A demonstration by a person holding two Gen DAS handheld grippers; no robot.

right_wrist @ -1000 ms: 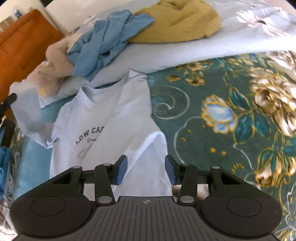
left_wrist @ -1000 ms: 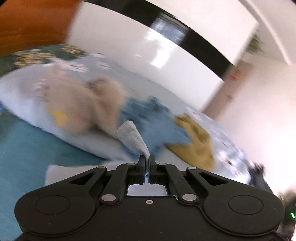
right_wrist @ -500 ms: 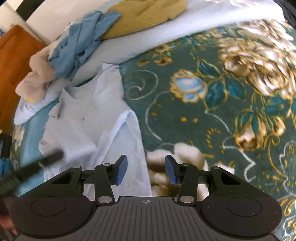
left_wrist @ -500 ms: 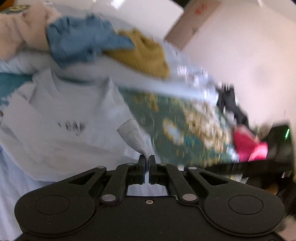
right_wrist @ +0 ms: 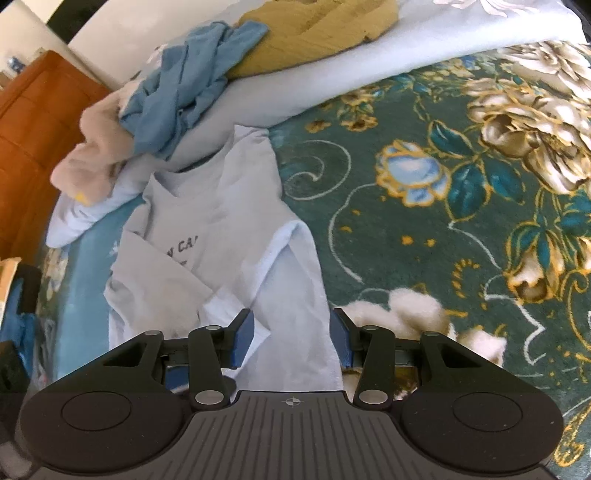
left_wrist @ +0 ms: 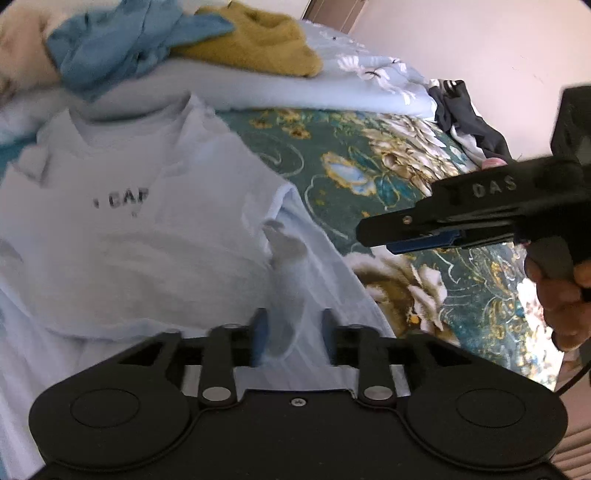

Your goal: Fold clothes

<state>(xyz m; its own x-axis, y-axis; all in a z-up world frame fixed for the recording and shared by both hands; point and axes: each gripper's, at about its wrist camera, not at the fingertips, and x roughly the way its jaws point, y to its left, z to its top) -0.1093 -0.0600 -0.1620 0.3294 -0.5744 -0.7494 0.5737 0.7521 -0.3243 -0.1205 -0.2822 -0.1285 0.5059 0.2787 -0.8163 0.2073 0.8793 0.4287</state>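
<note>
A pale blue T-shirt (left_wrist: 147, 229) with dark lettering lies on the teal floral bedspread (left_wrist: 369, 166), its left side folded over the front. It also shows in the right wrist view (right_wrist: 236, 236). My left gripper (left_wrist: 291, 328) is open just above the shirt's lower part, a released fabric corner (left_wrist: 286, 247) falling ahead of it. My right gripper (right_wrist: 291, 336) is open and empty over the shirt's right hem. The right gripper also shows from the side in the left wrist view (left_wrist: 443, 225), held by a hand.
A light blue pillow (right_wrist: 332, 66) at the bed's head carries a mustard garment (right_wrist: 317, 33), a blue garment (right_wrist: 184, 85) and a beige one (right_wrist: 96, 147). A dark garment (left_wrist: 465, 114) lies at the bed's far right. A wooden headboard (right_wrist: 33, 136) stands to the left.
My left gripper carried the shirt's sleeve across over the front, then opened and let the fabric go. The right gripper stayed open and shifted slightly along the shirt's right edge.
</note>
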